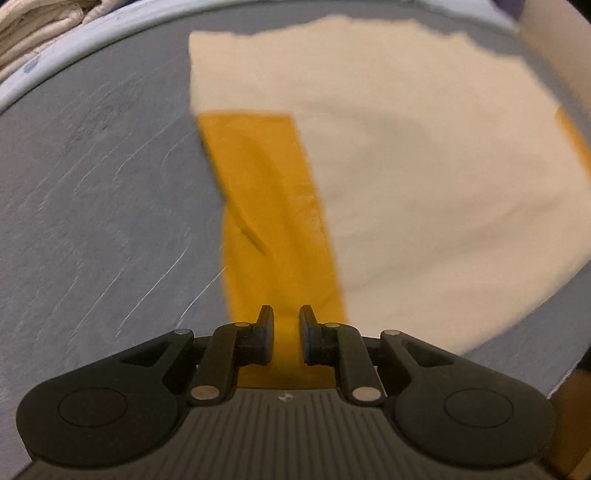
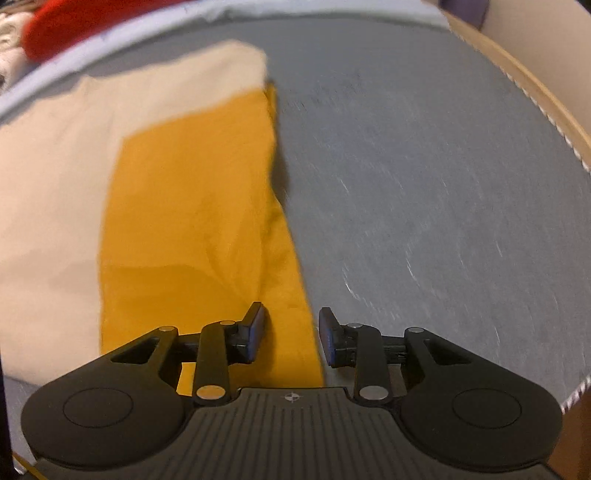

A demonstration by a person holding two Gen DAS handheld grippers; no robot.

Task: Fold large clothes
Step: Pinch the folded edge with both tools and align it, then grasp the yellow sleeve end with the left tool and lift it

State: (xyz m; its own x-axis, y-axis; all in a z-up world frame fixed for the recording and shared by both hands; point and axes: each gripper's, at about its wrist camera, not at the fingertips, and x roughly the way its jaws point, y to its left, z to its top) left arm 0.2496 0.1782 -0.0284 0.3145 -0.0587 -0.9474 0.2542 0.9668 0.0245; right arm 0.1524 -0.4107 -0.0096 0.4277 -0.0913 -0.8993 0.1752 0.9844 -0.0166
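A cream garment with mustard-yellow sleeves lies flat on a grey table. In the left wrist view the cream body (image 1: 406, 155) fills the upper right and a yellow sleeve (image 1: 269, 214) runs down to my left gripper (image 1: 286, 317), which is open with the sleeve's end between its jaws. In the right wrist view the other yellow sleeve (image 2: 192, 206) lies folded over the cream body (image 2: 51, 177). My right gripper (image 2: 291, 317) is open, straddling that sleeve's right edge near the table.
The grey table (image 1: 92, 203) has free surface left of the garment, and right of it in the right wrist view (image 2: 443, 184). Pale folded cloth (image 1: 33, 29) lies beyond the far edge. A red item (image 2: 85, 22) and a cardboard box (image 2: 532, 66) border the table.
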